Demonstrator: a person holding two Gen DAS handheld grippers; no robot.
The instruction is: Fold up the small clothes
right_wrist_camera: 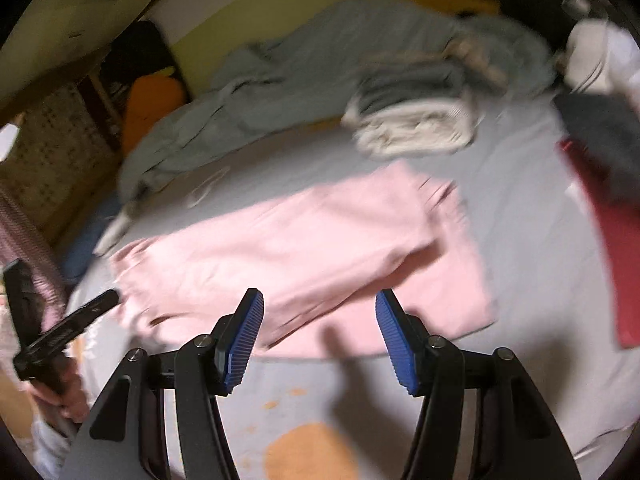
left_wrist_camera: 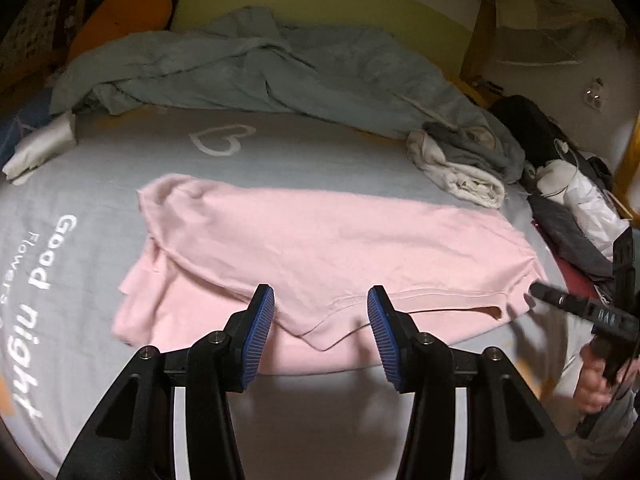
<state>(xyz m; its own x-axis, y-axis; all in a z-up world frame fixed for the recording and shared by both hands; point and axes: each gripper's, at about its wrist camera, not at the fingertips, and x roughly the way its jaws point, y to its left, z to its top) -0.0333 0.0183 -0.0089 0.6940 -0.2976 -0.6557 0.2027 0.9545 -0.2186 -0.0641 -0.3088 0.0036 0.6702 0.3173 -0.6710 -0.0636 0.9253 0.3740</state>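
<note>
A pink garment point(left_wrist_camera: 320, 248) lies partly folded on the grey bed sheet point(left_wrist_camera: 304, 148); it also shows in the right wrist view point(right_wrist_camera: 304, 248). My left gripper point(left_wrist_camera: 321, 300) is open and empty, hovering just above the garment's near hem. My right gripper point(right_wrist_camera: 320, 304) is open and empty, above the garment's near edge. The right gripper shows in the left wrist view point(left_wrist_camera: 536, 290) at the garment's right corner. The left gripper shows in the right wrist view point(right_wrist_camera: 112, 296) by the garment's left end. The right wrist view is blurred.
A crumpled grey-blue blanket point(left_wrist_camera: 260, 68) lies across the back of the bed. A stack of folded white and grey clothes point(left_wrist_camera: 464, 164) sits at the right. Dark, white and red items point(left_wrist_camera: 576, 216) are piled at the bed's right edge. An orange pillow point(left_wrist_camera: 124, 16) is at back left.
</note>
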